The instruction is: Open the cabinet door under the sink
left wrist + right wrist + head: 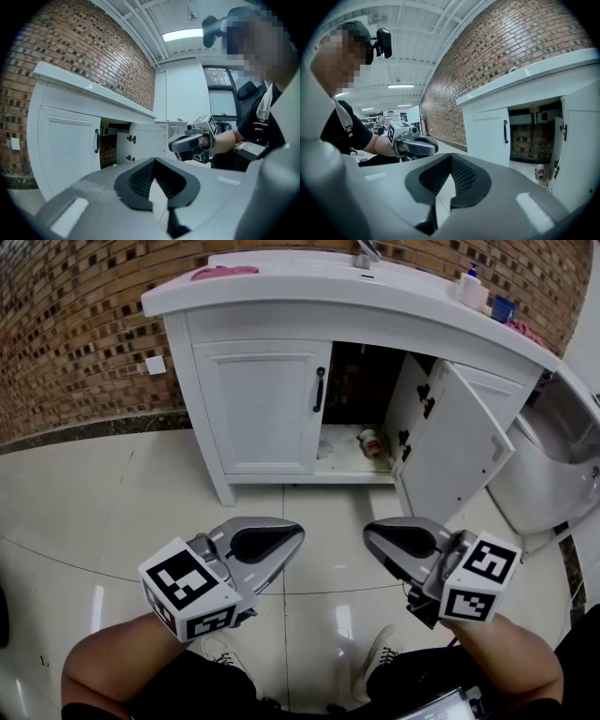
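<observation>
The white cabinet point(262, 409) stands under the sink countertop point(328, 292). Its left door point(267, 404) is closed, with a black handle point(320, 390). The right door point(455, 446) stands swung wide open toward me, baring the dark inside point(361, 390). My left gripper point(298, 531) and right gripper point(368, 531) hover side by side over the tiled floor, well short of the cabinet, both shut and holding nothing. In the left gripper view the left gripper point(153, 160) has its pads closed together, and the right gripper point(187, 143) shows beyond it. The right gripper view shows the open door point(581, 140) and the handle point(505, 131).
A small can or roll point(371, 442) lies on the cabinet floor. A white fixture point(553, 460) stands right of the open door. A pink cloth point(225, 272) and bottles point(473, 289) rest on the countertop. The brick wall point(75, 324) carries a socket point(155, 365). My shoes point(382, 652) are below the grippers.
</observation>
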Action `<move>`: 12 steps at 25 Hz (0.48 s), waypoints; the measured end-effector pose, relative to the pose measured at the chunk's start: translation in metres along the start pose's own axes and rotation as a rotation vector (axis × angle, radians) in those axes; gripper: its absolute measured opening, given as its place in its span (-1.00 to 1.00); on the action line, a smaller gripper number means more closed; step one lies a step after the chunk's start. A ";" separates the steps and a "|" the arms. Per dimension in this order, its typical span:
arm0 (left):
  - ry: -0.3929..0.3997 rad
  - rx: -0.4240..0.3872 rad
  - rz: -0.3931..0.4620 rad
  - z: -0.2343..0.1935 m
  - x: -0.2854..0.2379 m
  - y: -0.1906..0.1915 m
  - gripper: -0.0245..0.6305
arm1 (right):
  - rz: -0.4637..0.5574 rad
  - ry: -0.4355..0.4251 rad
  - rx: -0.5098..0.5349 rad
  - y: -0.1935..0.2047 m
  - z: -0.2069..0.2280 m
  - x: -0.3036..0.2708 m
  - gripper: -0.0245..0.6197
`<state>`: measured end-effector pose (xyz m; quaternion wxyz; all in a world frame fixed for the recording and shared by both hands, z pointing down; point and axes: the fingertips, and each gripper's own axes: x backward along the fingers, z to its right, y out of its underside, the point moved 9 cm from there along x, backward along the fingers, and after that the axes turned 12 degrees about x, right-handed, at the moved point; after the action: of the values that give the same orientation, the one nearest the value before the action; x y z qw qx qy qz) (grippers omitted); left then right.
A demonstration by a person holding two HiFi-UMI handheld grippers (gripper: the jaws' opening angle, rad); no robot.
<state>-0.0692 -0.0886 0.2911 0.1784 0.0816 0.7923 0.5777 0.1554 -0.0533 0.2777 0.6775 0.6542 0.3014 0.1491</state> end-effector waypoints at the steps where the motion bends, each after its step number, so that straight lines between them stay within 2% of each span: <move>1: 0.000 0.000 0.003 0.000 0.000 0.000 -0.91 | 0.000 0.001 -0.002 0.001 0.001 0.001 -0.90; 12: 0.003 0.001 0.007 0.001 -0.002 -0.002 -0.91 | -0.011 0.001 -0.012 0.003 0.002 0.002 -0.90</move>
<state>-0.0668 -0.0889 0.2895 0.1752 0.0836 0.7925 0.5781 0.1586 -0.0536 0.2800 0.6822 0.6482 0.3045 0.1474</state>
